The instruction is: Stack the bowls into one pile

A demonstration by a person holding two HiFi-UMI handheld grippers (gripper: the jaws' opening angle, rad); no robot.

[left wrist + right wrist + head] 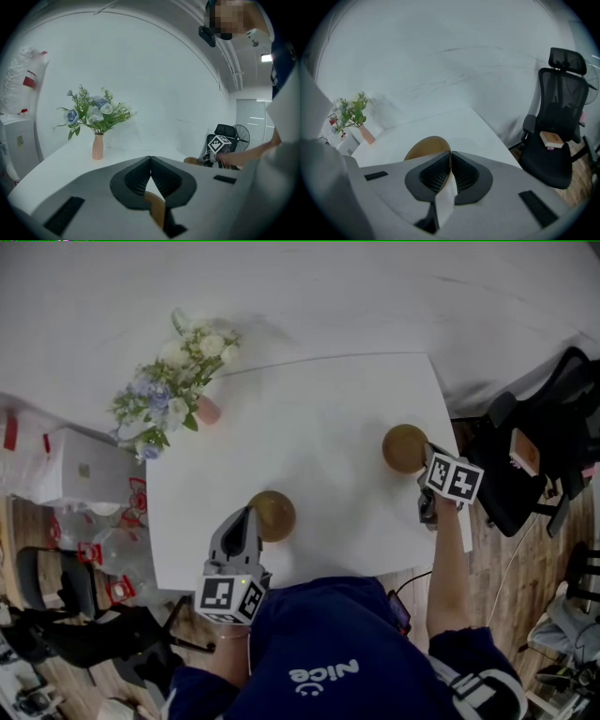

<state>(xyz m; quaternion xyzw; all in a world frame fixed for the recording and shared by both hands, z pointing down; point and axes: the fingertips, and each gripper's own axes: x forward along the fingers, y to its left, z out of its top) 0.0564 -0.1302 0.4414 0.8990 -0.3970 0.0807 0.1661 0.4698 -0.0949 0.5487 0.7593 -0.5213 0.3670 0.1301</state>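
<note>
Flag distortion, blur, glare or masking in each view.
Head view: dim, flat light, table edges bowed. Left gripper view: fisheye, black corners, mosaic patch top right, ceiling lamp glaring. Right gripper view: fisheye vignette, bowl slightly soft.

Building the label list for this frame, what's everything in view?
table: 1, white, centre
left bowl: 1, brown, table's near edge
right bowl: 1, brown, table's right side
vase: 1, pink, with flowers, table's far left corner
office chair: 1, black, right of table
book: 1, on the chair seat
box: 1, white, left of table
left tongs: grey, shut on left bowl's rim
right tongs: grey, shut on right bowl's rim
person: dark blue top, bottom of head view
</note>
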